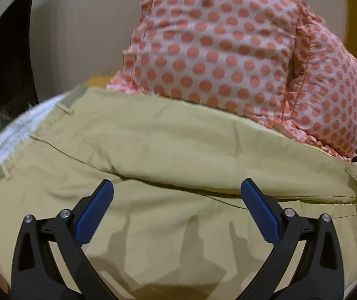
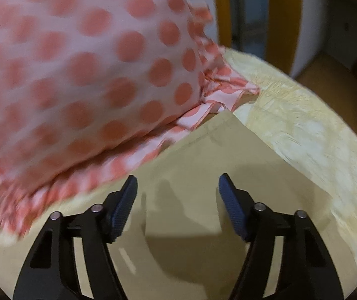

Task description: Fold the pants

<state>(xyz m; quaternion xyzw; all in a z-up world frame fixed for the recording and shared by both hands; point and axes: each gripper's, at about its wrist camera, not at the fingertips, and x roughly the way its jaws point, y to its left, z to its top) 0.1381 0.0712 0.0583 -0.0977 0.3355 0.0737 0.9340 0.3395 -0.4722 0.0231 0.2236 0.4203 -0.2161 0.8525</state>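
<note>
Pants point(image 1: 178, 150) lie flat on bed point(image 2: 303, 130) w/ pillow point(image 1: 228, 50) at far edge; both grippers' point(image 1: 177, 190) point(image 2: 177, 183) fingers apart, empty.

The pants point(image 1: 178, 150) are matt khaki woven cloth, lightly creased. The pillow point(image 1: 223, 57) is thin polka-dot cloth with ruffled edging. The left tongs point(image 1: 177, 195) look like matt black plastic with ribbed blue pads point(image 1: 95, 215) and shiny metal pins. The bedspread point(image 2: 316, 150) is crinkled pale-yellow cloth.
</note>
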